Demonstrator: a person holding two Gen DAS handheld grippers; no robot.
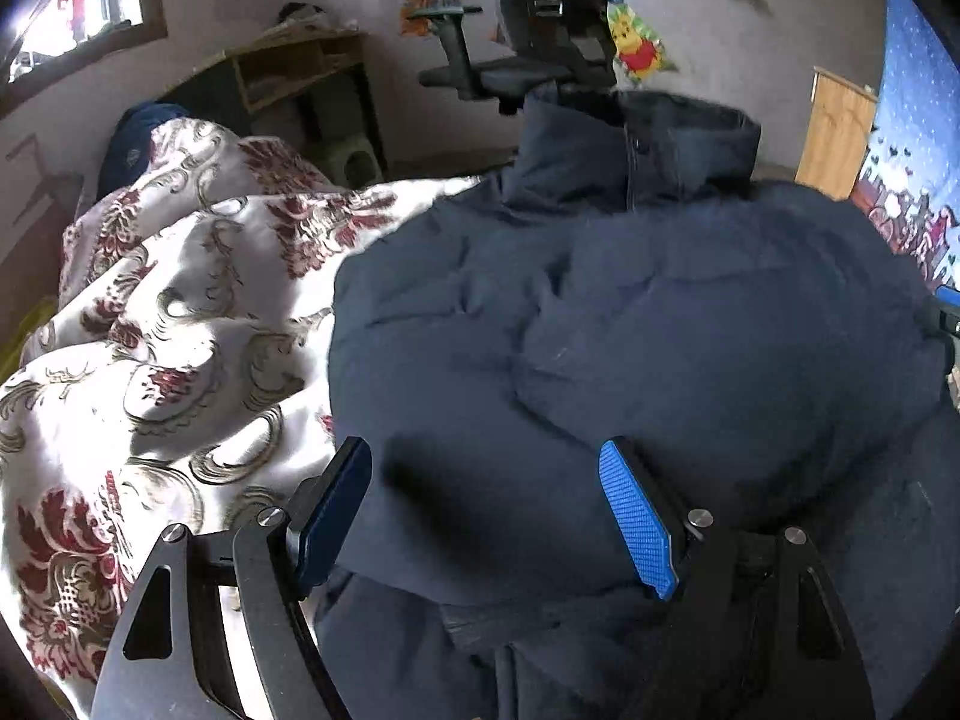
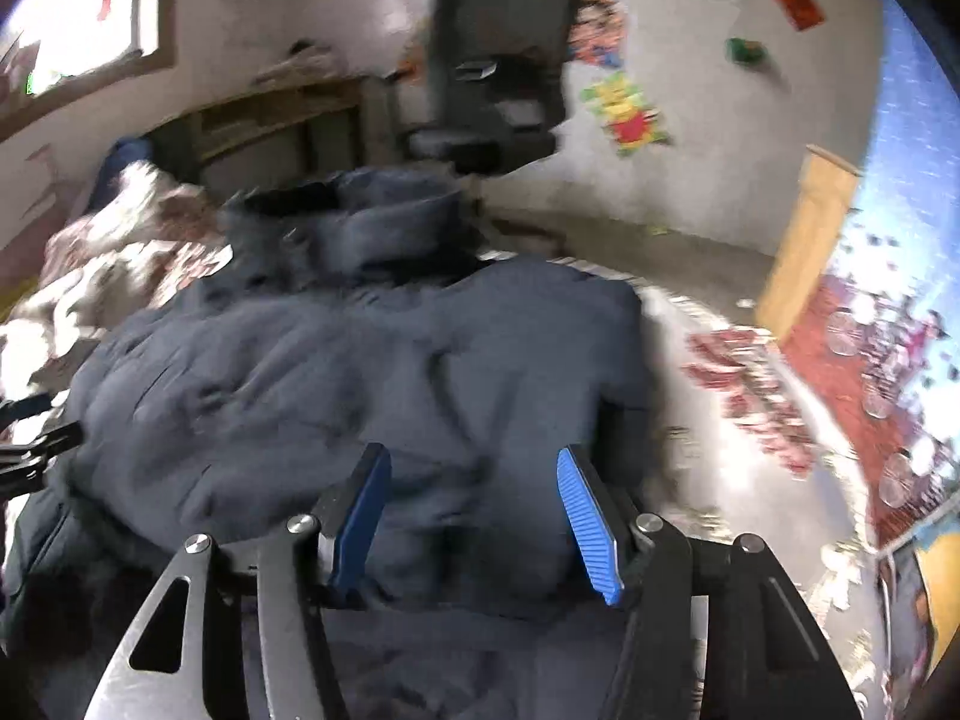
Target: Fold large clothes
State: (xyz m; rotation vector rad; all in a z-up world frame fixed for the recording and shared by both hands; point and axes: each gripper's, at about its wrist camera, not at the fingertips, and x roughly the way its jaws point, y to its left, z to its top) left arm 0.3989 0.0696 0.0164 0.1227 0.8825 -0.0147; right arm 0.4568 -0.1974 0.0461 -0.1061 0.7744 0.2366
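Nearest my left camera, the left gripper (image 1: 486, 516) hangs with its blue pads spread wide over the near hem of a dark navy padded jacket (image 1: 630, 330), gripping nothing. In the right wrist view, the right gripper (image 2: 474, 525) also stands with fingers apart, straddling the hem without clamping it; that view is smeared by motion. Outward from the fingers, the jacket lies on a floral bedspread (image 1: 180, 330), which shows at nine o'clock in the left view and at three o'clock in the right. The jacket's long axis runs from six o'clock, at my grippers, to twelve o'clock, where its collar (image 1: 678, 144) stands up, pointing toward an office chair (image 2: 498, 60) against the far wall. I judge the fold partly done: no sleeves stick out, so they seem tucked in, leaving a narrowed bundle. Bringing hem toward collar looks to be what remains. The puffy filling may spring back open.
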